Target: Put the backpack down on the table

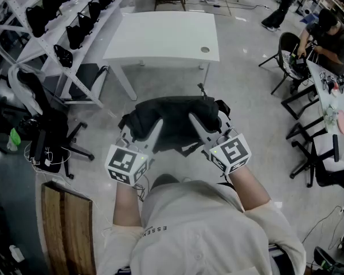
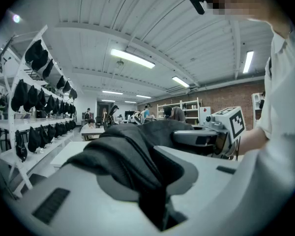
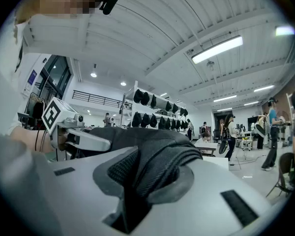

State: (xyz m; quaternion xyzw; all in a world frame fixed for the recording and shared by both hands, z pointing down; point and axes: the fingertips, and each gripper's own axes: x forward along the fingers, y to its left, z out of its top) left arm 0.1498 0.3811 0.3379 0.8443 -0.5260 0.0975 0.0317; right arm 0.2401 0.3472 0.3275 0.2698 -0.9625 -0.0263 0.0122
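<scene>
A black backpack (image 1: 173,118) hangs in the air in front of my body, short of the white table (image 1: 160,36). My left gripper (image 1: 153,129) is shut on its left side and my right gripper (image 1: 196,122) on its right side. In the left gripper view, dark backpack fabric (image 2: 132,151) is pinched between the jaws of the left gripper (image 2: 155,181), and the right gripper (image 2: 206,137) shows across the bag. In the right gripper view, ribbed backpack fabric (image 3: 160,156) sits clamped in the right gripper (image 3: 147,183), with the left gripper (image 3: 81,139) beyond it.
The table has a round cable hole (image 1: 204,50) near its right front corner. White racks with black bags (image 1: 74,22) line the left. An office chair (image 1: 46,133) and a wooden tabletop (image 1: 69,222) are at my left. A seated person (image 1: 327,36) and more chairs are at the right.
</scene>
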